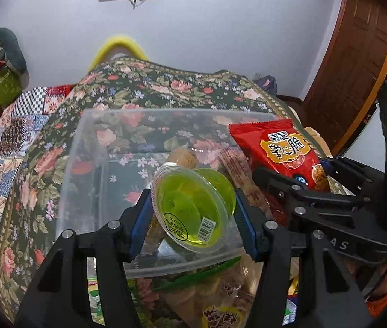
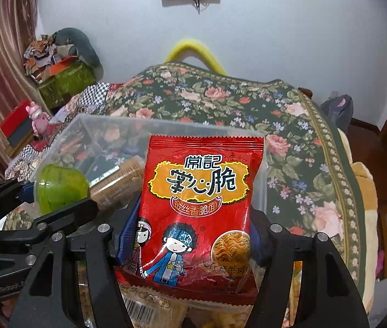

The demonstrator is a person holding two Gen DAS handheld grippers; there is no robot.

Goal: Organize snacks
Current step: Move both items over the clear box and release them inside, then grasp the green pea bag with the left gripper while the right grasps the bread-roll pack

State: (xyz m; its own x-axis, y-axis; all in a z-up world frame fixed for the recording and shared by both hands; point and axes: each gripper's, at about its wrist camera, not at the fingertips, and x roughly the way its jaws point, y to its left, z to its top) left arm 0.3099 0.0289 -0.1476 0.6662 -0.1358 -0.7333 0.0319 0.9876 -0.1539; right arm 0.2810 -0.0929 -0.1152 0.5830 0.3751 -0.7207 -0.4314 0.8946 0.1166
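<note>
My left gripper (image 1: 193, 216) is shut on a green jelly cup (image 1: 190, 207) and holds it tilted over the near rim of a clear plastic bin (image 1: 84, 147). My right gripper (image 2: 190, 235) is shut on a red noodle snack packet (image 2: 196, 207) and holds it upright over the bin's right side (image 2: 65, 136). The packet also shows in the left wrist view (image 1: 283, 153), and the jelly cup in the right wrist view (image 2: 59, 188). A brown biscuit roll (image 2: 117, 180) lies inside the bin. More wrapped snacks (image 1: 218, 300) lie below my grippers.
The bin stands on a floral cloth (image 1: 166, 87) over a table. A yellow chair back (image 1: 119, 46) rises behind it. A green box (image 2: 65, 82) and clutter sit at the left. A wooden door (image 1: 357, 63) is at the right.
</note>
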